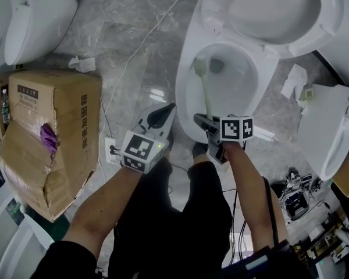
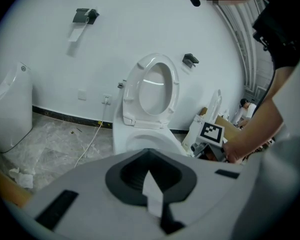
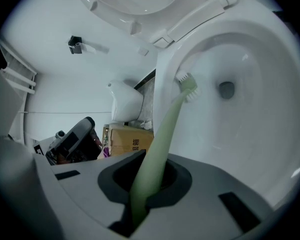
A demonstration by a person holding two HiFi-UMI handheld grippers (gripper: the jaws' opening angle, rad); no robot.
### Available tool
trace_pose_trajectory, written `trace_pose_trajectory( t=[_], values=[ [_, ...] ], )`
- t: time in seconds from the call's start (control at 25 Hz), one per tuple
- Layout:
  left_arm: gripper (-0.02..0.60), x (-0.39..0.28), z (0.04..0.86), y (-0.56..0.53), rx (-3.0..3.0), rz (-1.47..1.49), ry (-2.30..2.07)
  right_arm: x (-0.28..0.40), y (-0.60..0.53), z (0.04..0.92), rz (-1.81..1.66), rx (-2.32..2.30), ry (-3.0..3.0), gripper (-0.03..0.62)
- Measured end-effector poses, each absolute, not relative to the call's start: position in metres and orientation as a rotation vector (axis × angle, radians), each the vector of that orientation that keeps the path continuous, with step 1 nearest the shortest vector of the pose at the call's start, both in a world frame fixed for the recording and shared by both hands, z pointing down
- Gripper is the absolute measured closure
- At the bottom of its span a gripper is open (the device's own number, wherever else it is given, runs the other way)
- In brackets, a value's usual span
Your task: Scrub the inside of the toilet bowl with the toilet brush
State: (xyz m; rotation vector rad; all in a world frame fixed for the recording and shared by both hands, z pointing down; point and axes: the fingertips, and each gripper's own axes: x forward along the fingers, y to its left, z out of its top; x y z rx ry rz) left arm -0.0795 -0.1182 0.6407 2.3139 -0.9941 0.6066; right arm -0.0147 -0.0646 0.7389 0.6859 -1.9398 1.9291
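The white toilet bowl (image 1: 185, 95) stands with seat and lid (image 1: 279, 7) raised. A pale green toilet brush (image 1: 207, 97) reaches into it, its bristled head (image 1: 200, 67) against the inner left wall below the rim. My right gripper (image 1: 208, 122) is shut on the brush handle at the bowl's front edge. The right gripper view shows the handle (image 3: 165, 134) rising from the jaws (image 3: 147, 194) to the head (image 3: 187, 86), left of the drain (image 3: 226, 89). My left gripper (image 1: 166, 112) hovers left of the bowl, jaws together (image 2: 152, 184), pointing at the toilet (image 2: 140, 139).
A torn cardboard box (image 1: 52, 132) sits on the floor at left, another white fixture (image 1: 35, 16) behind it. A white cable (image 1: 139, 45) runs to a power strip (image 1: 111, 150). Crumpled tissue (image 1: 81, 64) and paper (image 1: 294, 80) lie about. A loose toilet part (image 1: 331, 127) stands at right.
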Motion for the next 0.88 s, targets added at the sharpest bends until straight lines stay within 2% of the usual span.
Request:
trace_pose_trajectory(
  t=[0.44, 0.88],
  values=[
    [0.572, -0.064, 0.641, -0.126, 2.330, 0.590, -0.969, 0.024, -0.100, 0.750, 1.938, 0.849, -1.920, 0.571],
    [0.572, -0.044, 0.652, -0.113, 2.324, 0.614, -0.932, 0.065, -0.086, 0.764, 1.946, 0.930, -1.864, 0.571]
  ],
)
